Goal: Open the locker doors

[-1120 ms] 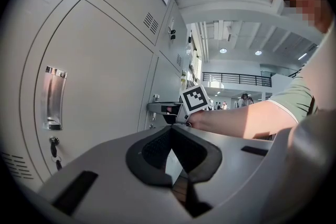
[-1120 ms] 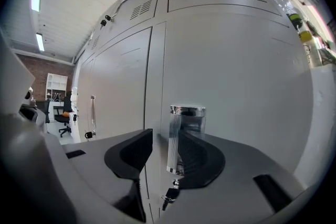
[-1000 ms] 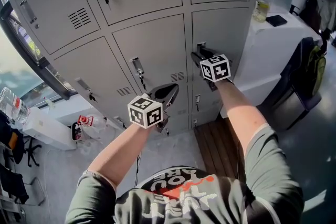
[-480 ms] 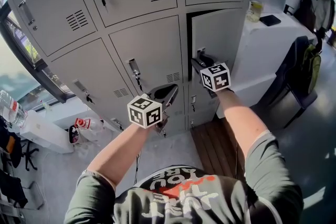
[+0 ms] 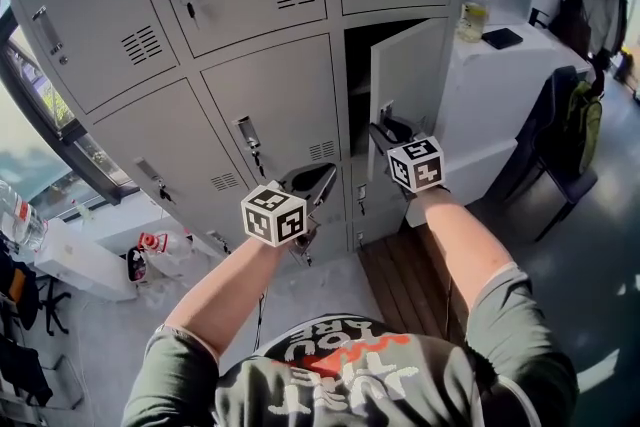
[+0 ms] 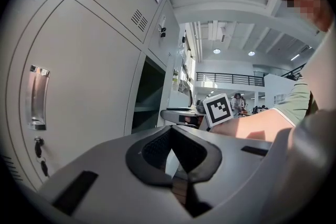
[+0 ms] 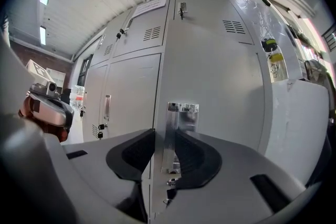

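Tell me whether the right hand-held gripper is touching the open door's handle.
Touching. The right gripper view shows the right hand-held gripper, its jaws just closing further, clamped on the handle between them.

The person wears a dark grey-green short-sleeved T-shirt (image 5: 330,390) printed with white and orange lettering. The left gripper (image 5: 322,177) and right gripper (image 5: 383,129) have pale grey shells, dark-lined jaws and white cubes with black square markers.

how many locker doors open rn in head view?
1: the right-column door, second row down in view, swung out; the right gripper, jaws just closed further, clamps its handle. Others visible are shut; bottom-row ones partly hidden by arms.
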`<state>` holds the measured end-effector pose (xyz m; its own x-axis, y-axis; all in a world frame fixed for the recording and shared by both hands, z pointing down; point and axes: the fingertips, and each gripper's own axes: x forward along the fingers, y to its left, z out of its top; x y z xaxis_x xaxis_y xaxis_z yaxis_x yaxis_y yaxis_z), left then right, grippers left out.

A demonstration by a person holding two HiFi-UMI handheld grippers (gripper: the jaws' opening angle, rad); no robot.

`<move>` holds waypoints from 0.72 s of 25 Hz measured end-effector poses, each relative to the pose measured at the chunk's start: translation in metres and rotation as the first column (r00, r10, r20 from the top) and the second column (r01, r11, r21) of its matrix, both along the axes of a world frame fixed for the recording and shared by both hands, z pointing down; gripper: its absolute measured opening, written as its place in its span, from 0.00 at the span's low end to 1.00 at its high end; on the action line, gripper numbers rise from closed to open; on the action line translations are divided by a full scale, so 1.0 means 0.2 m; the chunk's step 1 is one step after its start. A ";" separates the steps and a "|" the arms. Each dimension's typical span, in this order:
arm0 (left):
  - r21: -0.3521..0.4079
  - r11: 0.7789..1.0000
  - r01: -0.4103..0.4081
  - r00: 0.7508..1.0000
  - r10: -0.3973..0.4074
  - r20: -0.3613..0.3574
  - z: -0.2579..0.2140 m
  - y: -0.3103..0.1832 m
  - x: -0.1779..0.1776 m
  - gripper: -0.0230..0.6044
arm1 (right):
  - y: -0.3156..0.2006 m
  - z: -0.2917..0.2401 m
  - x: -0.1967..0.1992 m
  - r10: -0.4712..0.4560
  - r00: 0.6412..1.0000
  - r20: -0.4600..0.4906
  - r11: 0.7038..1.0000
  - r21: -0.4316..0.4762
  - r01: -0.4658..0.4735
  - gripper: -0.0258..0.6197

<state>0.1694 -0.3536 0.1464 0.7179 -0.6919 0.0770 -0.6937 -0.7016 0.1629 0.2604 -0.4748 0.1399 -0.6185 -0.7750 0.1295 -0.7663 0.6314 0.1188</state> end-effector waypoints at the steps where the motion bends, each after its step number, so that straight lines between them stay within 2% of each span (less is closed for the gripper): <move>1: 0.001 1.000 -0.003 1.000 0.003 0.000 0.00 0.00 0.01 0.05 | 0.01 0.00 0.01 -0.005 1.000 0.002 1.000 -0.003 0.005 0.25; 18: 0.007 0.998 -0.060 0.998 0.060 0.006 -0.01 0.04 0.17 0.05 | 0.20 0.01 0.28 -0.011 0.999 0.043 1.000 -0.017 0.012 0.25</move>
<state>0.2042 -0.3459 0.1445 0.7578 -0.6481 0.0760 -0.6511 -0.7432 0.1539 0.3172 -0.4343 0.1415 -0.6329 -0.7655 0.1158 -0.7629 0.6421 0.0751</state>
